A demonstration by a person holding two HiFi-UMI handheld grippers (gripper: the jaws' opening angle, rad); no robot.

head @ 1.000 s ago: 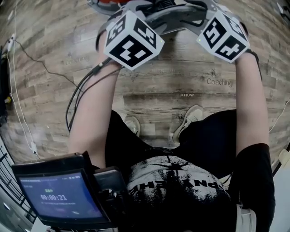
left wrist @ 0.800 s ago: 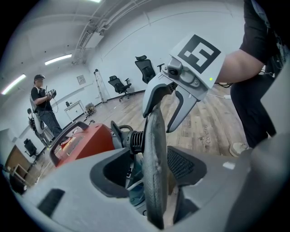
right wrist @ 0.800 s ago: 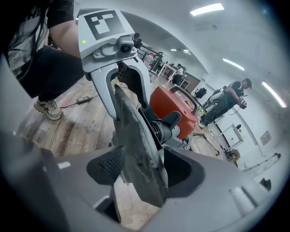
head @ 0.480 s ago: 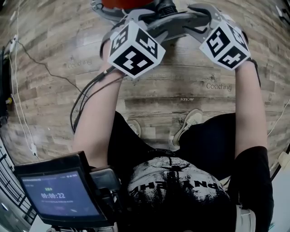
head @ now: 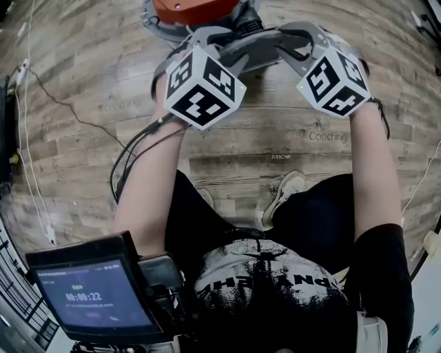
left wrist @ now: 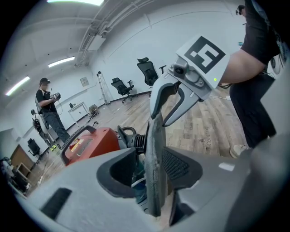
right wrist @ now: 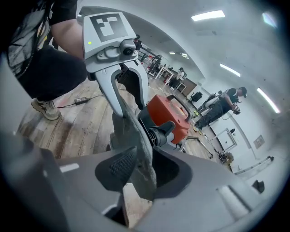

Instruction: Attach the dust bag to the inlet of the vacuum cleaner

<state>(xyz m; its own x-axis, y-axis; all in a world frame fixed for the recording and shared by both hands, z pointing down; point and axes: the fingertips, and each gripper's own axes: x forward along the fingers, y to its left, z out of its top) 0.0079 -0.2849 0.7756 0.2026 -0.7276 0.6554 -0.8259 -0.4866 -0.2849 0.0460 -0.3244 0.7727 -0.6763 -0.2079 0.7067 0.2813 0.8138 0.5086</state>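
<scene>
A: The left hand-held gripper (left wrist: pixel 152 168) has just been closing round the dust bag (left wrist: pixel 155 131), close by the vacuum cleaner (left wrist: pixel 90 144), but isn't pinching it yet.
B: The right hand-held gripper (right wrist: pixel 141 168), closing too, already clamps it. That uneven hold could let it twist or slip.

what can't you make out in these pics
- Inlet of the vacuum: the head view cuts it off at the top edge; in both gripper views the bag covers part of it.
- Mouth of the bag: gripper views, seen edge-on only.
- Small print on the screen: head view, too small.
</scene>
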